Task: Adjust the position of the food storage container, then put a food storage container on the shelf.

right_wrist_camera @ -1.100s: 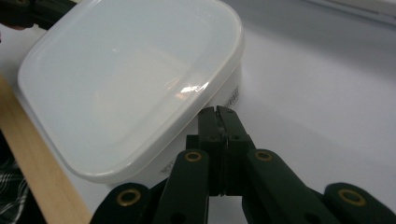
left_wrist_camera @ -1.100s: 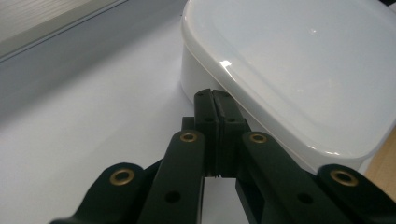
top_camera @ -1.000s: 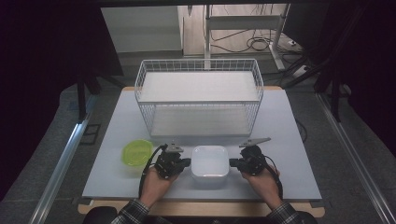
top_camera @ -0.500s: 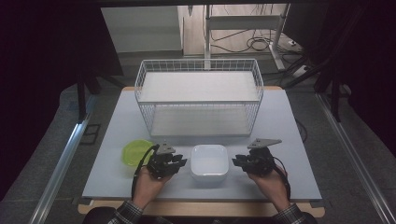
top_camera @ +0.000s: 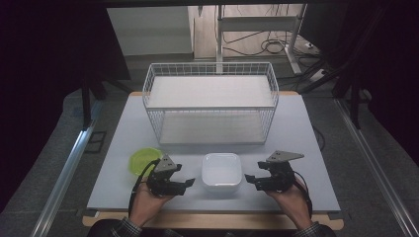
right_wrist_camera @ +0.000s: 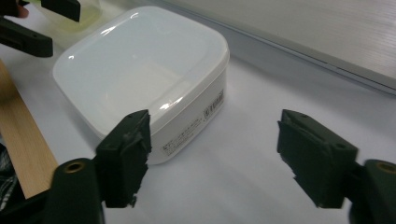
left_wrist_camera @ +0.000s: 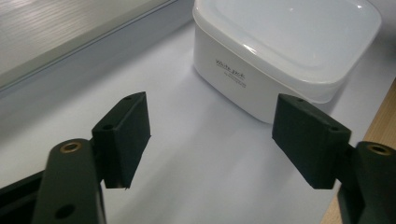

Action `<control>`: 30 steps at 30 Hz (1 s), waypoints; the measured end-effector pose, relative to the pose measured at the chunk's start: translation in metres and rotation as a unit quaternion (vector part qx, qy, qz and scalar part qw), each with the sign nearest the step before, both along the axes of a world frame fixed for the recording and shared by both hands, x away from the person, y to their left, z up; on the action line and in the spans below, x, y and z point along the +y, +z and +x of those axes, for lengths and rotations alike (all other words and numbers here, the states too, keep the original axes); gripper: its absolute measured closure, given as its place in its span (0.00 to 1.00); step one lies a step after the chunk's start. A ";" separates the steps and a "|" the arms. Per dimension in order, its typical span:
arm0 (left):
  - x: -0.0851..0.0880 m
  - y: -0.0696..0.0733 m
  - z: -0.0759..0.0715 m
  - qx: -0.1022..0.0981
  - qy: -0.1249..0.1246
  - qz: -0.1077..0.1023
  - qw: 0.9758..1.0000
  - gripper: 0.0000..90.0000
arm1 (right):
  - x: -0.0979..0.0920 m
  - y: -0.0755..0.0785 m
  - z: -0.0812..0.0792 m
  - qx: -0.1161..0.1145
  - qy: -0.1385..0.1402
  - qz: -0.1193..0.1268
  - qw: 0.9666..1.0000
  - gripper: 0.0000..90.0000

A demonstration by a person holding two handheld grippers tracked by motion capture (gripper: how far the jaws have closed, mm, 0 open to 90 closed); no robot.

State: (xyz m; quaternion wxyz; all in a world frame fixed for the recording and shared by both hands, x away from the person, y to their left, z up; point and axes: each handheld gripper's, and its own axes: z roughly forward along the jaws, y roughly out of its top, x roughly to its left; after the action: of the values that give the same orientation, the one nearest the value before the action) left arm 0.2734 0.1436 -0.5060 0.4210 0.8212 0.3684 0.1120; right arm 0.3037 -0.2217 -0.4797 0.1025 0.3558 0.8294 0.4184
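A lidded white container point(top_camera: 222, 172) sits on the pale surface point(top_camera: 306, 133) near its front edge, just ahead of a white wire basket point(top_camera: 211, 101). The left gripper point(top_camera: 187, 183) and right gripper point(top_camera: 250, 178) flank it, each apart from its sides, jaws just opened wide with nothing between them. A green bowl point(top_camera: 142, 160) lies left of the left gripper

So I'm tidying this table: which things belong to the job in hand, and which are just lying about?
In the job:
- white lidded container
- left gripper, jaws open beside it
- right gripper, jaws open beside it

Lying about:
- green bowl
- wire basket
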 end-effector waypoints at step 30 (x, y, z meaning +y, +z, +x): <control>-0.026 0.016 0.017 0.017 -0.038 -0.023 0.999 0.10 | 0.024 0.003 0.002 0.037 0.029 0.002 0.999 0.14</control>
State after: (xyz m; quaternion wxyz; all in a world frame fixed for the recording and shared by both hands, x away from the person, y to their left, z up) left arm 0.2903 0.1172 -0.4904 0.4377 0.8263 0.3469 0.0731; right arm 0.3054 -0.1976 -0.4763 0.0586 0.3471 0.8418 0.4092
